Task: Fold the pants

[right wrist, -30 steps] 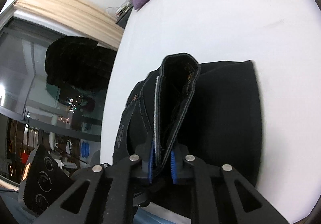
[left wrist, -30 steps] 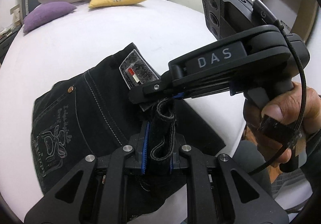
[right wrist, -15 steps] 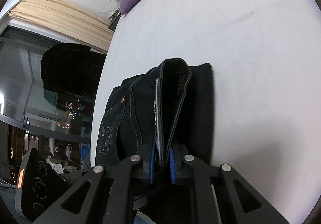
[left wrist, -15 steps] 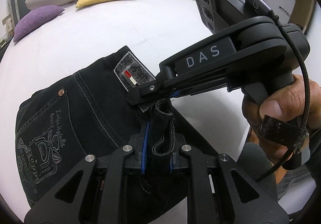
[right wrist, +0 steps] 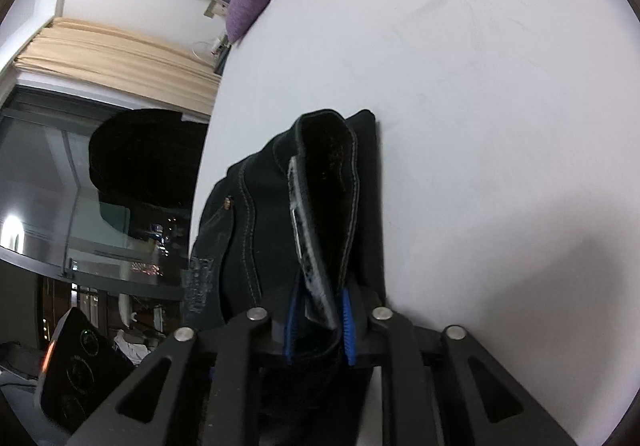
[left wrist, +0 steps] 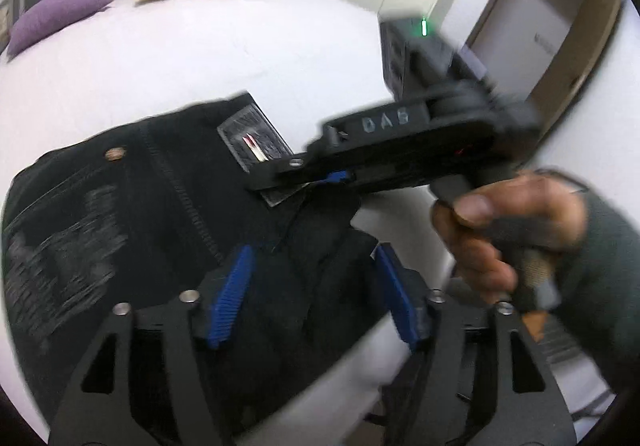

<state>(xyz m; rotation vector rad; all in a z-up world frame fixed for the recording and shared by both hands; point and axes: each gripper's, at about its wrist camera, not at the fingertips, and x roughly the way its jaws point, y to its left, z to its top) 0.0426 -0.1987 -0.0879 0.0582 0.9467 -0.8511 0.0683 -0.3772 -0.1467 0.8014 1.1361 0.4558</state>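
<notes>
Your pants [left wrist: 132, 214] lie folded on the white bed [left wrist: 224, 58], close to its near edge, with the waistband patch [left wrist: 252, 142] facing up at the corner farthest from you. Your left gripper [left wrist: 316, 294] hangs over the near part of the pants with its blue pads [left wrist: 230, 298] spread wide; dark cloth sits between them, but nothing is pinched. Your right gripper [right wrist: 318, 330] is pressed together on the waistband, which stands up from the pads as a narrow loop. In the left view that gripper reaches in from the right of the patch, with your right hand [left wrist: 500, 230] on its handle.

The risks from here, as I judge them:

- With only one side held, any pull by the right gripper could drag the whole stack across the bed and skew the layers.
- The pants sit close to the bed's edge. A tug toward you could slide the lower layers off it.
- If you let go of the waistband while it stands raised, it may flop to either side and leave a ridge instead of a flat edge.
- The left view is blurred, so I cannot tell whether the open pads touch the cloth. If they do, drawing them back could snag and lift the top layer.
</notes>
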